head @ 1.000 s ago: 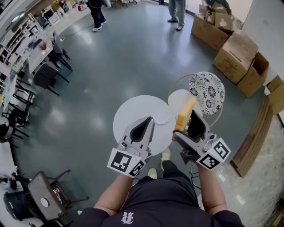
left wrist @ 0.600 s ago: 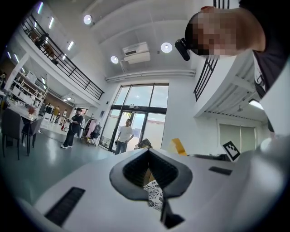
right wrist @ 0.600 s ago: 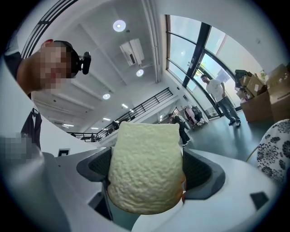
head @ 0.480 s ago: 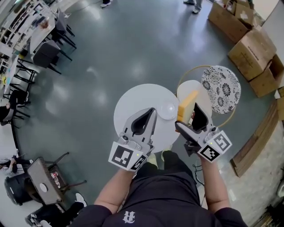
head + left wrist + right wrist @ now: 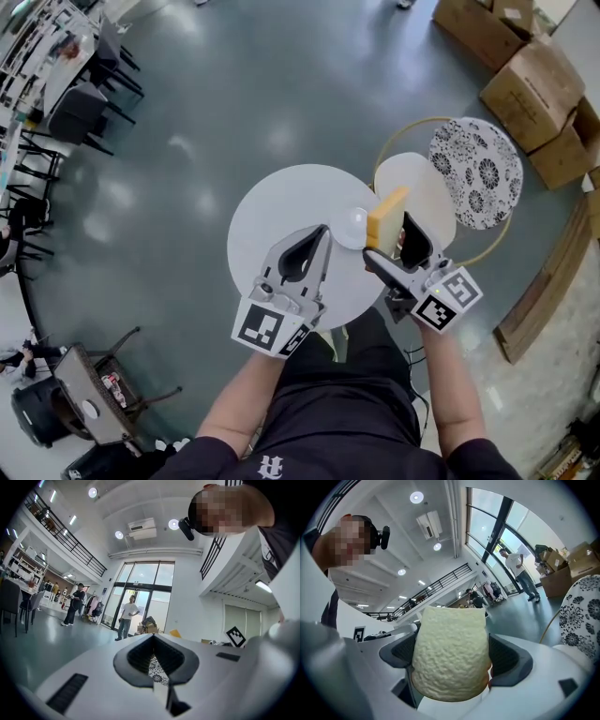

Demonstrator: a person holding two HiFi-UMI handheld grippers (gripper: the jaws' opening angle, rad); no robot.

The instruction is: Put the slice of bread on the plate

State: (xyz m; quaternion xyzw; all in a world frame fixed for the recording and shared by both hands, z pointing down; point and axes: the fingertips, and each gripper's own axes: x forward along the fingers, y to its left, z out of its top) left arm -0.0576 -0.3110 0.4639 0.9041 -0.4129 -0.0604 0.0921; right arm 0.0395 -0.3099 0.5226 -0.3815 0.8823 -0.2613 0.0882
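L hand-held gripper (image 5: 153, 639): jaws together at tips; person (image 5: 127, 617) standing by glass doors (image 5: 149, 581).

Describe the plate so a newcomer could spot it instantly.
Find the large white round table in front of the person. Near its right edge, just left of the bread slice in the right gripper, sits the plate. It is a small glossy white disc, far smaller than the cream round top and patterned round top beyond.

Blk tee (image 5: 328, 412), white logo (image 5: 270, 462); white left gripper (image 5: 322, 234), right gripper (image 5: 401, 234).
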